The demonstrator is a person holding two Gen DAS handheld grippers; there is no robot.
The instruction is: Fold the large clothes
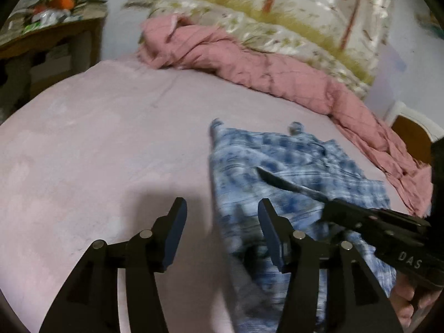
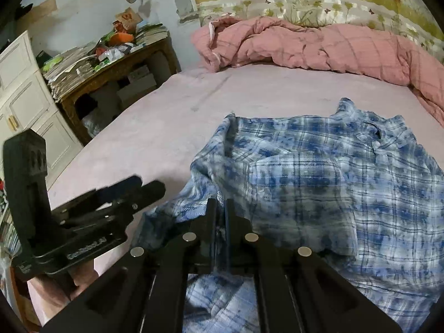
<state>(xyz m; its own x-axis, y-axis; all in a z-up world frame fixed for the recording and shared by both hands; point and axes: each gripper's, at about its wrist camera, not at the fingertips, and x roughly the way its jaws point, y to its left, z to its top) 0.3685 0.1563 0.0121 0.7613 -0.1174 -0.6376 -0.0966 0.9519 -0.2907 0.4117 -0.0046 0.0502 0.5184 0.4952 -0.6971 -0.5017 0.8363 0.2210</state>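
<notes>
A blue and white plaid shirt (image 2: 319, 177) lies crumpled on the pink bed sheet (image 2: 172, 122); it also shows in the left wrist view (image 1: 280, 172), blurred by motion. My right gripper (image 2: 221, 204) is shut on a fold of the shirt's near left edge. In the left wrist view the right gripper (image 1: 260, 170) reaches in from the right over the shirt. My left gripper (image 1: 222, 208) is open and empty, just left of the shirt's edge above the sheet. It shows at the left in the right wrist view (image 2: 144, 187).
A rumpled pink quilt (image 2: 319, 47) runs along the far side of the bed against a floral headboard (image 2: 305, 2). A cluttered wooden table (image 2: 111, 63) and a white cabinet (image 2: 25, 94) stand left of the bed.
</notes>
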